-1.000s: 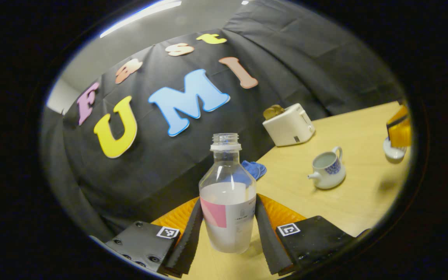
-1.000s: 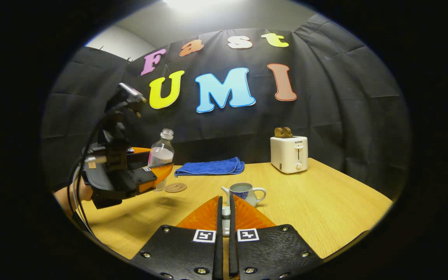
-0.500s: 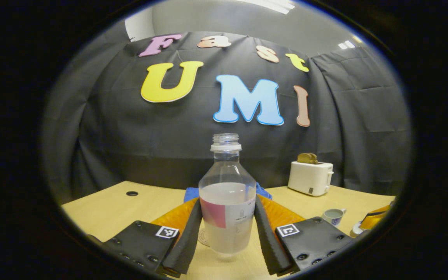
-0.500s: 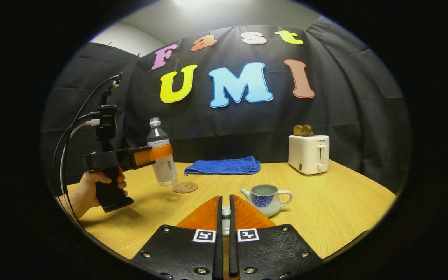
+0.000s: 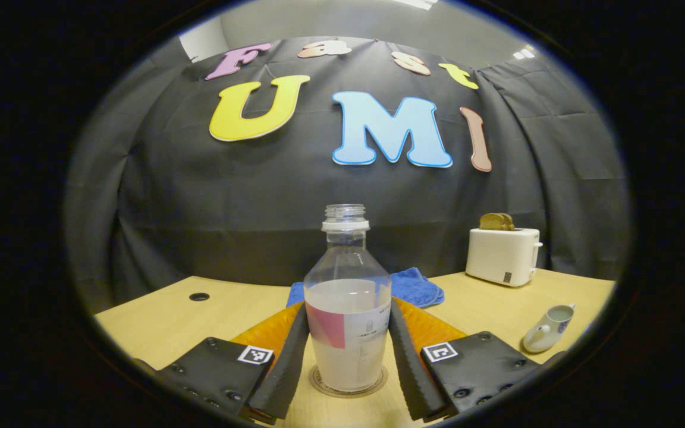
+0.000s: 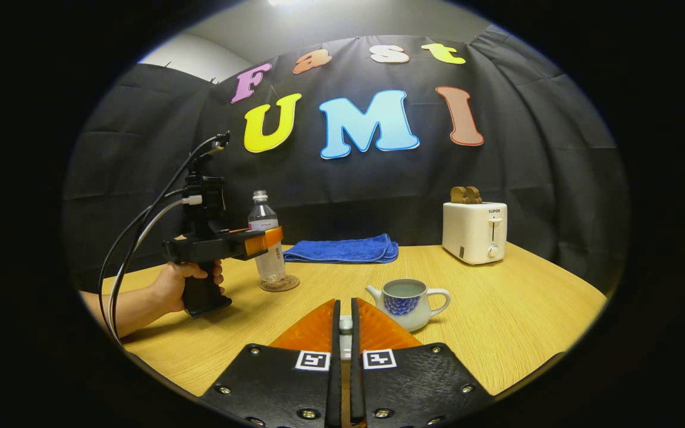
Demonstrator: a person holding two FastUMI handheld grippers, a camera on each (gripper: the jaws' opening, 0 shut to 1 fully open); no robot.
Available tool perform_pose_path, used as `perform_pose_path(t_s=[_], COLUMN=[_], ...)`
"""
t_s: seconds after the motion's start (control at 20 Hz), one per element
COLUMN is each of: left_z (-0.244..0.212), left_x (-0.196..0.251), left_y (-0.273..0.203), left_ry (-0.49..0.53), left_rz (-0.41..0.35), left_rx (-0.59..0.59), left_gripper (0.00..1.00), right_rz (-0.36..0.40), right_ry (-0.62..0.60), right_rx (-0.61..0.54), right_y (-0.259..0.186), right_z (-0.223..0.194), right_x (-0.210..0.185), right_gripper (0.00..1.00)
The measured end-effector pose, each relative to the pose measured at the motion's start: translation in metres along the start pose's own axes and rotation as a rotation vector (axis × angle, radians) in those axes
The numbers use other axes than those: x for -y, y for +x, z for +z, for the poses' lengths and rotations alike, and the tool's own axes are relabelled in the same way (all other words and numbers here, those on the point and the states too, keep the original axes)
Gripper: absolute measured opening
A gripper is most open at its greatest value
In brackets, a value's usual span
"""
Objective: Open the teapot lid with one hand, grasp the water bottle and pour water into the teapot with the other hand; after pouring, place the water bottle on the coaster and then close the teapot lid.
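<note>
Left gripper (image 5: pixel 347 362) jaws clamp the water bottle (image 5: pixel 347 315) mid-body, base on the coaster (image 6: pixel 279 283) near the surface's back-left. Thin plastic, uncapped, part full: likely squashy, spills if tipped. Right gripper (image 6: pixel 345 333) jaws pinch the lid knob (image 6: pixel 345 324). Open teapot (image 6: pixel 407 302) mid-surface.

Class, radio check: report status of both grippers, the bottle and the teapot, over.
Left gripper shut on water bottle, bottle upright on coaster. Right gripper shut on teapot lid. Teapot open, water inside. Nothing in the way.
</note>
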State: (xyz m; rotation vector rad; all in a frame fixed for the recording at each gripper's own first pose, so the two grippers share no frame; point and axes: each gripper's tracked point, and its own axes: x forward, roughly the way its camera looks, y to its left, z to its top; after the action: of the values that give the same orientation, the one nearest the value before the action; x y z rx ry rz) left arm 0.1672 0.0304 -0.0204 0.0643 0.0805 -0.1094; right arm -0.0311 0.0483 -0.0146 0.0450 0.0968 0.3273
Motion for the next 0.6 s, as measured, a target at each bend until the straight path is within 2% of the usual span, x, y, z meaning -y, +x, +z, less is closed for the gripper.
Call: perform_pose_path(t_s=[0.45, 0.6], left_z=[-0.016, -0.018], left_x=[0.009, 0.003], left_y=[0.017, 0.014], left_ry=[0.029, 0.026], left_rz=[-0.012, 0.006], left_rx=[-0.009, -0.012], left_gripper=[0.82, 0.84], right_rz=[-0.009, -0.009], right_ry=[0.015, 0.015], right_rx=[0.0, 0.002], right_y=[0.003, 0.003], right_z=[0.0, 0.0], right_x=[0.005, 0.004], right_gripper=[0.06, 0.06])
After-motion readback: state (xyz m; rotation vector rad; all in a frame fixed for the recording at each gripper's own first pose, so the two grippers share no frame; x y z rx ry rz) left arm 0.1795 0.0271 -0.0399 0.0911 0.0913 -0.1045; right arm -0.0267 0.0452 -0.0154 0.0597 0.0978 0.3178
